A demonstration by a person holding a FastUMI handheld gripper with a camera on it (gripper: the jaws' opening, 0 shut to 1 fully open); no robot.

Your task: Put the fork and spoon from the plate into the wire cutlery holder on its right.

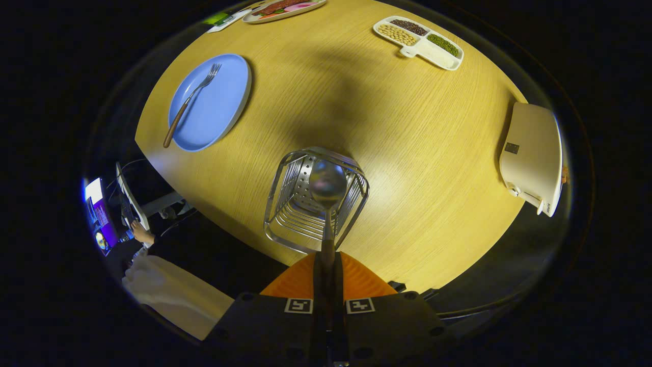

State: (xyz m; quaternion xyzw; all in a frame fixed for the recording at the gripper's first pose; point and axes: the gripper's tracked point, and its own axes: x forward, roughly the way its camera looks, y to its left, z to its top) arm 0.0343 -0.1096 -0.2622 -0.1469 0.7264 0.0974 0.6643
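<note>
My gripper [327, 262] is shut on the handle of a metal spoon [327, 189]. The spoon points straight ahead of the fingers, and its bowl hangs over the open mouth of the wire cutlery holder [285, 193], which stands on the wooden table just beyond the fingers. I look down on the holder from above. Farther off to the left lies a blue plate [224, 107] with a fork [189, 102] on it. The fork has a brown handle that juts over the plate's near rim, and its tines point away.
A white divided dish [433, 51] with beans and grains sits at the far right of the round table [407, 153]. A cream-coloured appliance [532, 155] rests at the right edge. Another tray [282, 9] lies at the far edge. A person's hand [141, 234] and screens show off the table at left.
</note>
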